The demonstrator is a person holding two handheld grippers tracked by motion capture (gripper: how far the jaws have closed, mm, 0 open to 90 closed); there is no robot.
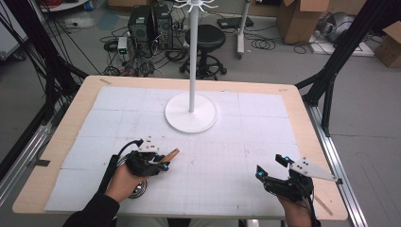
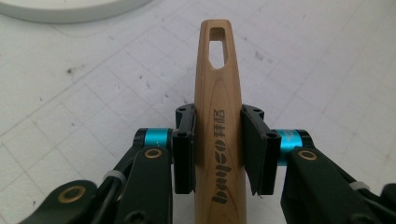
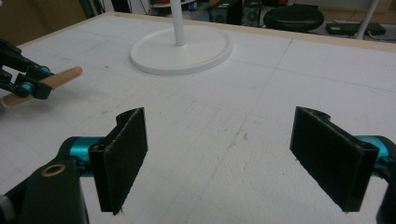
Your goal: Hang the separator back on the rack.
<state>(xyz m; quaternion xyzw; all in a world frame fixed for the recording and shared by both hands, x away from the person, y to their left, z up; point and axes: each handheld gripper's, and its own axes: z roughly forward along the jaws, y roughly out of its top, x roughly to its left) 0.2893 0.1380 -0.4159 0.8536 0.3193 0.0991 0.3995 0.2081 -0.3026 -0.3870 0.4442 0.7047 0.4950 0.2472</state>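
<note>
A wooden utensil handle with a slotted hole near its tip and dark lettering sits between the pads of my left gripper, which is shut on it. In the high view that left gripper is at the front left of the table, and the handle points up and to the right. A shiny rounded metal part shows under the left hand; its link to the handle is hidden. My right gripper rests at the front right, its jaws wide open with nothing between them.
A white stand with a round base and a tall pole rises at the middle back of the white gridded mat. Hooks crown the pole. Beyond the table are a stool, computers, cables and boxes.
</note>
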